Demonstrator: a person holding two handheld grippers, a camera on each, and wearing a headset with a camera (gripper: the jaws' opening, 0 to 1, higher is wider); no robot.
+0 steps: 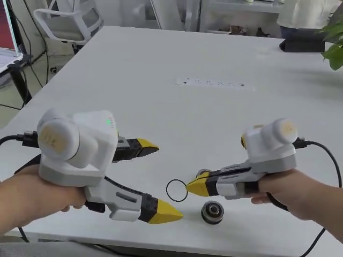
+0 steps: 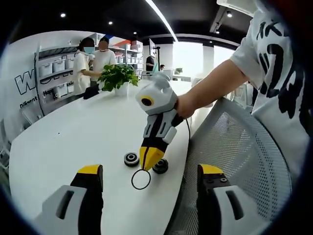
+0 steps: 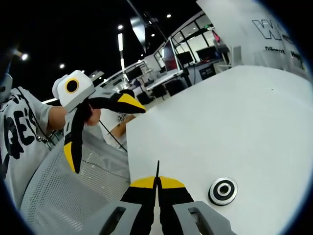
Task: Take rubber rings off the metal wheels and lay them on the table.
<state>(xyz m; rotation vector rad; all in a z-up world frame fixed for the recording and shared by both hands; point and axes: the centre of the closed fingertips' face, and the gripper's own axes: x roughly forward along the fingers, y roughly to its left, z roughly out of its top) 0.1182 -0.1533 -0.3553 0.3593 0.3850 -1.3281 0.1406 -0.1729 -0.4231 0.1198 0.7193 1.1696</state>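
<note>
Head view: a person's two hands each hold a white tool with yellow tips over a white counter (image 1: 161, 69). The left tool (image 1: 161, 179) has its jaws spread wide, one tip high and one low near the counter's front edge. The right tool (image 1: 195, 186) points toward it, tips pressed together and pinching the edge of a thin black rubber ring (image 1: 177, 190), which shows as an open circle between the two tools. A metal wheel (image 1: 213, 211) lies flat on the counter just below the right tool. A white power strip (image 1: 211, 82) lies farther back, well apart from the work.

Left gripper view: this tool's own two jaws rise at the bottom, wide apart. Between them, farther off, the right tool (image 2: 148, 159) points down with the ring (image 2: 141, 179) at its closed tip. I cannot tell whether the ring touches the counter. The metal wheel (image 2: 160, 166) sits just beside that tip, near the counter's edge, and a second wheel (image 2: 131, 159) lies close on the other side. A potted plant (image 2: 116, 76) stands at the far end.

Right gripper view: the right tool's own jaws (image 3: 157, 183) meet, gripping the ring, seen edge-on as a thin dark line (image 3: 157, 169). One wheel (image 3: 223, 191) lies on the counter beside them. The left tool (image 3: 105, 136) shows spread open beyond the counter's edge.
</note>
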